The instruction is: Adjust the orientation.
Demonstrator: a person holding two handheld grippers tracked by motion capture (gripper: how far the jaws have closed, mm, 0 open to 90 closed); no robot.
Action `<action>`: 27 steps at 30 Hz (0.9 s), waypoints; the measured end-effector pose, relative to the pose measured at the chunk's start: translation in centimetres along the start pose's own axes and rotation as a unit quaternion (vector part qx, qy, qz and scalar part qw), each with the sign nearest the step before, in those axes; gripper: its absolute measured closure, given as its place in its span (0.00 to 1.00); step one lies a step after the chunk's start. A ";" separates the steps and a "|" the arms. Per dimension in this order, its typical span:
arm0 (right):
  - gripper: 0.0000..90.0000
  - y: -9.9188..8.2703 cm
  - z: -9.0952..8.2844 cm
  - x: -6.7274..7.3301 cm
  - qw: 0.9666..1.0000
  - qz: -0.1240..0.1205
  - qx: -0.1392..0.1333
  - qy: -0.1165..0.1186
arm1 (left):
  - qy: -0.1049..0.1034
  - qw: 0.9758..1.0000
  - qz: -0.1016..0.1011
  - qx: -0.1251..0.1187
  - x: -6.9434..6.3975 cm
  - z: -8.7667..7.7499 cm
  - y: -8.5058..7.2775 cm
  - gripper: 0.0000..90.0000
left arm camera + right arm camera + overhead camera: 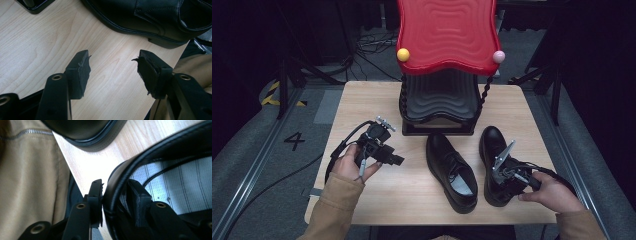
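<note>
Two black shoes sit on the tabletop [377, 200]; the right gripper's [115, 195] fingers straddle the right shoe's [492, 150] heel rim, apart, while the left gripper's [112, 67] fingers stand wide apart over bare wood.

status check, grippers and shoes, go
Left gripper open over bare table. Right gripper straddles heel rim of right shoe, one jaw inside, one outside, inner pad not pressing. Left shoe beside it, untouched. Nothing blocking.
</note>
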State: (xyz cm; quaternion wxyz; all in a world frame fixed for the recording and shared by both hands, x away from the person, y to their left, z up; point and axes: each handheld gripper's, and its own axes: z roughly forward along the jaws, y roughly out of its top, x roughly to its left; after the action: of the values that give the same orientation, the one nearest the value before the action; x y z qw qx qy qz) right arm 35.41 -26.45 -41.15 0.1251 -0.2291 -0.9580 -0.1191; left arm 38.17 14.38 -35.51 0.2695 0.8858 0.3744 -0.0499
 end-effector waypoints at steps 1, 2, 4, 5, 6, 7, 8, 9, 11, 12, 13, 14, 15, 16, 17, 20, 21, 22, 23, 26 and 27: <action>0.70 0.0 -0.1 -0.1 1.000 0.003 -0.002 -0.001 | 0.000 1.000 0.001 0.001 0.0 0.0 0.0 0.48; 0.69 0.0 -0.3 -0.1 1.000 0.007 -0.007 -0.004 | 0.001 1.000 0.002 0.001 0.0 0.0 0.0 0.48; 0.66 0.0 -0.7 0.0 1.000 0.017 -0.019 -0.004 | 0.001 1.000 0.003 0.002 0.0 -0.1 0.0 0.48; 0.65 0.0 -1.0 0.0 0.999 0.024 -0.025 -0.007 | 0.000 1.000 0.000 0.002 0.0 -0.1 -0.1 0.48; 0.64 0.0 -1.5 0.1 0.999 0.033 -0.034 -0.010 | 0.000 1.000 -0.002 0.001 0.0 -0.1 -0.1 0.48; 0.64 0.0 -1.5 0.1 0.999 0.033 -0.034 -0.010 | 0.000 1.000 -0.002 0.001 0.0 -0.1 -0.1 0.48; 0.64 0.0 -1.9 0.2 0.998 0.035 -0.044 -0.019 | 0.001 1.000 -0.003 0.001 0.0 -0.1 -0.1 0.48; 0.63 -0.1 -2.4 0.3 0.998 0.036 -0.053 -0.027 | 0.001 1.000 -0.002 0.000 0.0 -0.1 -0.1 0.48; 0.62 -0.2 -3.2 0.5 0.995 0.043 -0.077 -0.046 | 0.001 1.000 -0.001 0.000 0.0 -0.1 -0.1 0.48; 0.61 -0.3 -3.6 0.5 0.994 0.048 -0.088 -0.052 | 0.001 1.000 0.000 0.001 0.0 -0.1 -0.1 0.48; 0.61 -0.4 -4.0 0.6 0.992 0.056 -0.099 -0.057 | 0.001 1.000 0.000 0.000 0.0 -0.1 -0.1 0.48; 0.61 -0.5 -4.4 0.6 0.990 0.058 -0.108 -0.064 | 0.001 1.000 0.000 0.000 0.0 -0.1 -0.1 0.48; 0.61 -0.6 -4.8 0.7 0.988 0.065 -0.117 -0.078 | 0.001 1.000 0.001 0.000 0.0 -0.1 -0.1 0.48; 0.60 -0.7 -5.0 0.6 0.987 0.071 -0.121 -0.085 | 0.001 1.000 -0.001 0.000 0.0 -0.2 -0.2 0.48; 0.59 -0.9 -5.4 0.5 0.983 0.084 -0.124 -0.105 | 0.001 1.000 -0.001 -0.002 0.0 -0.2 -0.2 0.48; 0.56 -1.7 -6.0 -0.2 0.977 0.117 -0.133 -0.121 | 0.001 1.000 0.000 -0.002 0.0 -0.2 -0.2 0.48; 0.56 -2.0 -6.0 -0.5 0.974 0.130 -0.133 -0.127 | 0.001 1.000 -0.001 -0.001 0.0 -0.2 -0.1 0.48; 0.55 -2.2 -6.0 -0.8 0.972 0.144 -0.130 -0.136 | 0.001 1.000 -0.001 0.000 0.0 -0.1 -0.1 0.48; 0.55 -2.2 -6.0 -0.8 0.972 0.144 -0.130 -0.136 | 0.001 1.000 -0.001 0.000 0.0 -0.1 -0.1 0.48; 0.54 -2.4 -5.1 -1.9 0.965 0.177 -0.114 -0.158 | 0.001 1.000 0.003 0.000 0.0 -0.1 -0.1 0.48; 0.54 -2.4 -4.7 -2.2 0.964 0.182 -0.109 -0.161 | 0.001 1.000 0.003 0.000 0.0 -0.1 -0.1 0.48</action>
State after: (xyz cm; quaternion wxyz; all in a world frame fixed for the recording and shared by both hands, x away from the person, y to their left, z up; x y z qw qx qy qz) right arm 37.11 -30.78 -37.76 -0.0369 -0.4281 -0.8888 -0.1591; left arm 38.10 14.45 -35.45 0.2691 0.8871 0.3720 -0.0479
